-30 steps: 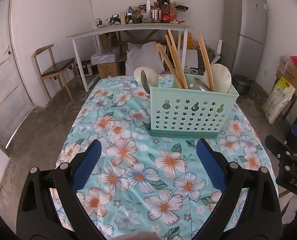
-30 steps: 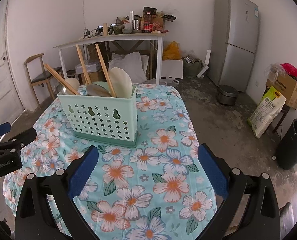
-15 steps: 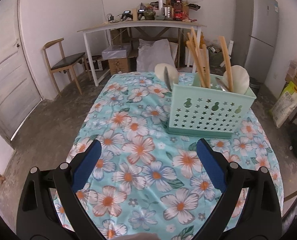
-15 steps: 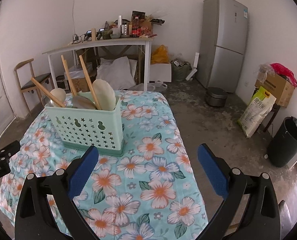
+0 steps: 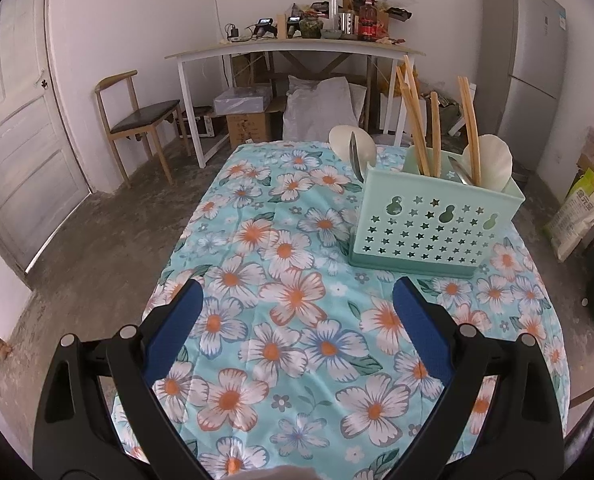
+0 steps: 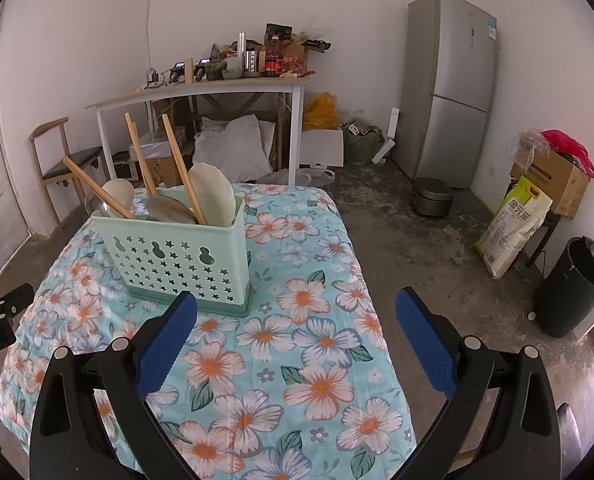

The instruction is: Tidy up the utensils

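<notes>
Nearby only the utensil holder (image 5: pixel 433 224) — both claws gape, empty.

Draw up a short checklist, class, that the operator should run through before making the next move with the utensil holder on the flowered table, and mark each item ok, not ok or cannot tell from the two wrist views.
1. Left gripper open and empty: ok.
2. Right gripper open and empty: ok.
3. Mint green utensil holder standing upright on the flowered tablecloth: ok.
4. Wooden chopsticks and pale spoons inside the holder: ok; they lean at angles.
5. Loose utensils left on the cloth: none visible; behind the holder, cannot tell.
6. Utensils sorted by compartment: cannot tell; the dividers are hidden.
</notes>
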`<act>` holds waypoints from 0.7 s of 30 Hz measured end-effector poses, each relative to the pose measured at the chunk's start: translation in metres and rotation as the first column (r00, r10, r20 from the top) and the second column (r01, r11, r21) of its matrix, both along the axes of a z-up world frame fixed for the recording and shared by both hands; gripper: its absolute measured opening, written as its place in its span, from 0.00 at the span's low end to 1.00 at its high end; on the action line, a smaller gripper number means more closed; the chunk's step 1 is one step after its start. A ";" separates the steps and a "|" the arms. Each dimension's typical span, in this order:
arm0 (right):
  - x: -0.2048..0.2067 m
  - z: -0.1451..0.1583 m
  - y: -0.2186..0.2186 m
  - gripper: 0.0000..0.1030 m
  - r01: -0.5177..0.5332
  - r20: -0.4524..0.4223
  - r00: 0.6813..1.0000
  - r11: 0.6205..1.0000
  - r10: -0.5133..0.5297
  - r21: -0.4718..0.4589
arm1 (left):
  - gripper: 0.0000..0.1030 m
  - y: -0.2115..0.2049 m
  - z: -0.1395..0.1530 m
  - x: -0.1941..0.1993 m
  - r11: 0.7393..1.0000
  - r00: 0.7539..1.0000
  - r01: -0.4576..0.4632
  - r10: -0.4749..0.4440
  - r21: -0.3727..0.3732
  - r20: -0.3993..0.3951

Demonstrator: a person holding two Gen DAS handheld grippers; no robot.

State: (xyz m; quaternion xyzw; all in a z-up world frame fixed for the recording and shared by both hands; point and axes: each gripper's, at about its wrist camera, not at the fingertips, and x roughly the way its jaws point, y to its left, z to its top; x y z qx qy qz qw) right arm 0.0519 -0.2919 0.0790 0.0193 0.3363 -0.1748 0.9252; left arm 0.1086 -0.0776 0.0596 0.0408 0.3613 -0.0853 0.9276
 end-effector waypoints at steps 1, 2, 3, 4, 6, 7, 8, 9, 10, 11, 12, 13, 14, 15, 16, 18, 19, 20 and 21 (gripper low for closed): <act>0.000 0.000 0.000 0.94 -0.002 0.000 1.000 1.000 0.002 0.001 | 0.89 0.000 0.000 0.000 1.000 1.000 0.000 0.000 0.000 0.000; 0.000 0.000 0.001 0.94 -0.004 0.000 1.000 1.000 0.004 0.000 | 0.89 0.000 0.000 -0.001 1.000 1.000 0.000 0.000 0.000 0.000; 0.000 0.000 0.002 0.94 -0.005 -0.001 1.000 1.000 0.005 0.000 | 0.89 0.000 0.000 0.000 1.000 1.000 0.000 0.000 -0.001 0.001; 0.001 0.000 0.002 0.94 -0.007 -0.002 1.000 1.000 0.007 0.001 | 0.89 0.000 0.000 0.000 1.000 1.000 0.000 0.000 -0.001 0.001; 0.001 0.000 0.003 0.94 -0.010 -0.004 1.000 1.000 0.010 0.003 | 0.89 0.000 0.000 0.000 1.000 1.000 0.000 0.000 0.000 0.000; 0.002 -0.001 0.003 0.94 -0.012 -0.004 1.000 1.000 0.012 0.003 | 0.89 0.000 0.000 0.000 1.000 1.000 -0.001 0.001 0.000 0.000; 0.002 -0.001 0.003 0.94 -0.014 -0.005 1.000 1.000 0.014 0.004 | 0.89 0.000 0.000 0.000 1.000 1.000 -0.001 0.001 0.001 0.000; 0.001 -0.001 0.003 0.94 -0.014 -0.005 1.000 1.000 0.014 0.006 | 0.89 0.000 0.000 0.000 1.000 1.000 0.000 0.000 0.000 -0.002; 0.002 -0.001 0.003 0.94 -0.015 -0.005 1.000 1.000 0.015 0.007 | 0.89 0.000 0.000 0.000 1.000 1.000 0.000 0.000 0.000 -0.002; 0.002 -0.001 0.003 0.94 -0.015 -0.006 1.000 1.000 0.015 0.007 | 0.89 0.000 0.000 -0.001 1.000 1.000 0.001 -0.001 0.000 -0.001; 0.002 -0.002 0.004 0.94 -0.015 -0.007 1.000 1.000 0.015 0.009 | 0.89 0.000 0.000 0.000 1.000 1.000 0.001 -0.001 0.000 0.000; 0.003 -0.002 0.004 0.94 -0.016 -0.007 1.000 1.000 0.016 0.013 | 0.89 0.000 0.000 0.000 1.000 1.000 0.003 -0.003 0.000 -0.001; 0.003 -0.003 0.003 0.94 -0.017 -0.008 1.000 1.000 0.017 0.018 | 0.89 -0.001 0.000 -0.001 1.000 1.000 0.004 -0.004 0.000 -0.002; 0.003 -0.004 0.004 0.94 -0.017 -0.009 1.000 1.000 0.017 0.020 | 0.89 -0.001 -0.001 -0.001 1.000 1.000 0.003 -0.003 0.000 -0.001; 0.004 -0.004 0.004 0.94 -0.018 -0.009 1.000 1.000 0.018 0.021 | 0.89 -0.001 -0.001 -0.001 1.000 1.000 0.003 -0.003 0.000 -0.002; 0.004 -0.005 0.004 0.94 -0.019 -0.012 1.000 1.000 0.019 0.021 | 0.89 -0.002 -0.001 -0.001 1.000 1.000 0.005 -0.005 0.001 -0.003; 0.005 -0.005 0.004 0.94 -0.020 -0.012 1.000 1.000 0.020 0.023 | 0.89 -0.002 -0.001 -0.002 1.000 1.000 0.005 -0.005 0.002 -0.003; 0.005 -0.005 0.004 0.94 -0.020 -0.013 1.000 1.000 0.020 0.023 | 0.89 -0.002 -0.001 -0.002 1.000 1.000 0.006 -0.006 0.002 -0.004; 0.005 -0.005 0.004 0.94 -0.019 -0.013 1.000 1.000 0.020 0.022 | 0.89 -0.002 -0.002 -0.002 1.000 1.000 0.005 -0.005 0.002 -0.005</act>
